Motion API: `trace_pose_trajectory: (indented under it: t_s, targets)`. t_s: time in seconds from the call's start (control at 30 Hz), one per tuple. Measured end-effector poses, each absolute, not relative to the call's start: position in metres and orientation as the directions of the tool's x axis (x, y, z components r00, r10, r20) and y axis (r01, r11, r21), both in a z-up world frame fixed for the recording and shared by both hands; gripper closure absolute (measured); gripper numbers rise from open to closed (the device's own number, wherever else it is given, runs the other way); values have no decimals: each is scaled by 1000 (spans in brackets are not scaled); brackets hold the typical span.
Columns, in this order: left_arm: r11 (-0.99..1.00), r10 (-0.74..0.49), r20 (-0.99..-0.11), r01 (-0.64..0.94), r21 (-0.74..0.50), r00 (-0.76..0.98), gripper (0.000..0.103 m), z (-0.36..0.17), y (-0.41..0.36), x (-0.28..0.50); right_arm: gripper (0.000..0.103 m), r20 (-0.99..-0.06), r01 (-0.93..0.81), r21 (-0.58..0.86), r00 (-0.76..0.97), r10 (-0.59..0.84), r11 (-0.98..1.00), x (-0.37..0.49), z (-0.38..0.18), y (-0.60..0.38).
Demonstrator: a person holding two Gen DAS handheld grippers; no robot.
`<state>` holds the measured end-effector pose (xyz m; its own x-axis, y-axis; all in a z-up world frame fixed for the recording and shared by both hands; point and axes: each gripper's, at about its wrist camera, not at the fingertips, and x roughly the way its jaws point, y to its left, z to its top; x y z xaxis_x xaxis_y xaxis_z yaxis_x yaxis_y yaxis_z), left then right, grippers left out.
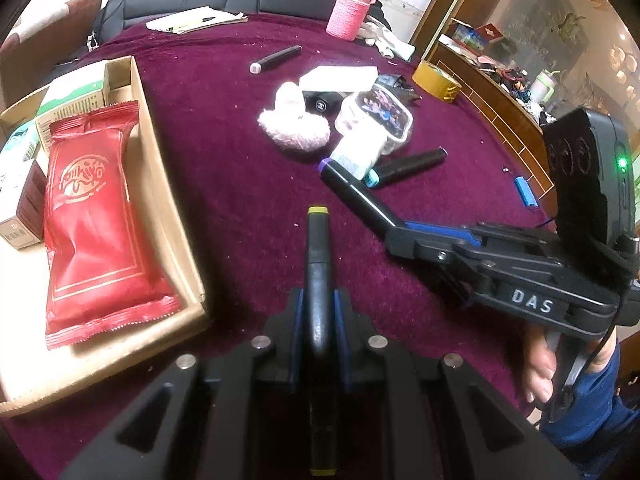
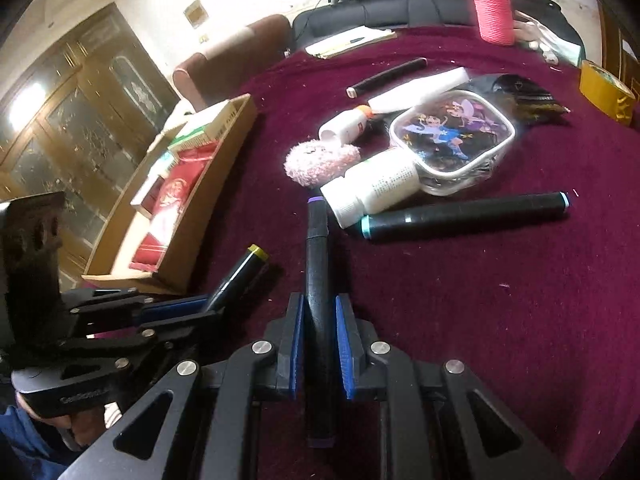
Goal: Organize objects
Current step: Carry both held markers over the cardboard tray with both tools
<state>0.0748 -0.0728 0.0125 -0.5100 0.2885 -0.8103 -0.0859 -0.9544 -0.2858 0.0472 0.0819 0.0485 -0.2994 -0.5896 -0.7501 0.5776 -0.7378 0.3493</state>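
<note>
Starting on the left, you've got the cardboard tray on the maroon surface, with the red snack packet lying inside it next to a few small boxes. Your left hand-held gripper is clamped on the yellow-capped marker, which pokes forward just beside the tray. Further right, your right hand-held gripper is squeezed on the purple-capped marker, its cap almost touching the white bottle. The teal-capped marker lies flat on the cloth right beside that bottle. Behind them sit the pink fuzzy thing and the cartoon pouch.
</note>
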Motion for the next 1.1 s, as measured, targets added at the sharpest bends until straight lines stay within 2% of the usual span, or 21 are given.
trace_pose_trajectory:
  t_s: [0.53,1.1]
  targets:
    - [-932,342,-765,-93,-351,-546,89,30,-83,80,86,-721,570,419,-265,-641,-707,61,54,79]
    - [-920,310,-663,-38,-391,-681,88,86,-141,101,86,-666,600,452,-264,-697,-660,63,105,38]
